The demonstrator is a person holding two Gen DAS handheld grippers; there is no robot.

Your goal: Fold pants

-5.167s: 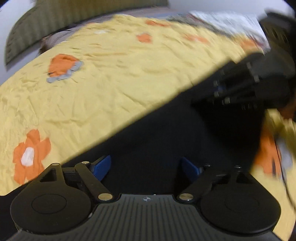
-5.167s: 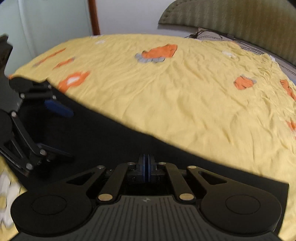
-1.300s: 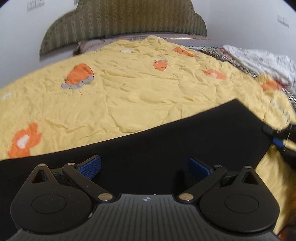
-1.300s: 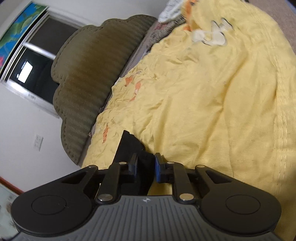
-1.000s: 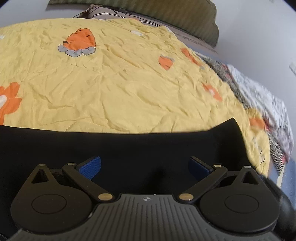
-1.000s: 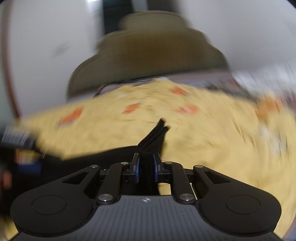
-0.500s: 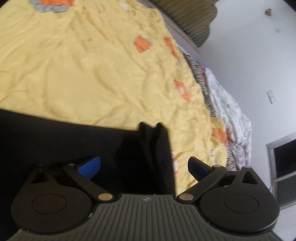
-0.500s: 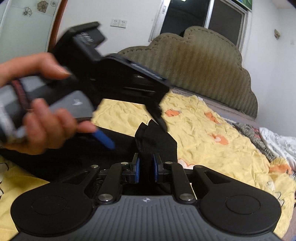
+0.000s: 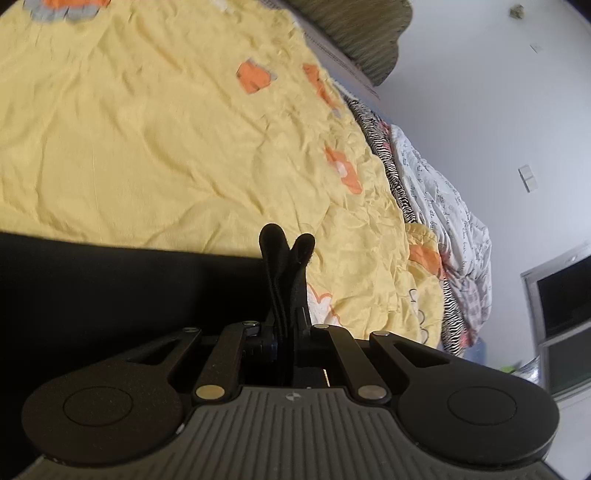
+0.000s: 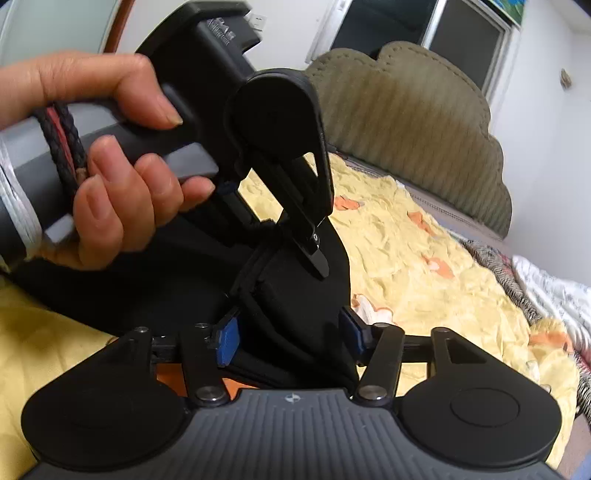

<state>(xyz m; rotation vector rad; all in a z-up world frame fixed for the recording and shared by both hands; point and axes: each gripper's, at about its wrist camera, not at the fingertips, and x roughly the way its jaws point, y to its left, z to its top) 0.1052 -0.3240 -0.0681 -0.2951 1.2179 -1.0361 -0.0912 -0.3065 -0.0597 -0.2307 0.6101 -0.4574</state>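
Black fabric pants (image 9: 110,288) spread on the yellow flower-print bedspread (image 9: 166,129), one bunched edge raised off it. Left gripper (image 9: 284,332) clamped tight on that bunched edge, two folds protruding beyond the fingers. Right gripper (image 10: 291,332) spread wide, blue pads (image 10: 227,341) flanking the fabric without pinching. Olive ribbed headboard (image 10: 406,110) beyond the bedspread; white printed quilt (image 9: 450,236) along its edge.

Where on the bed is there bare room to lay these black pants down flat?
The yellow quilt is bare between the pants and the headboard. It is crowded along the far edge, where a white bedding pile lies, and at both grippers.
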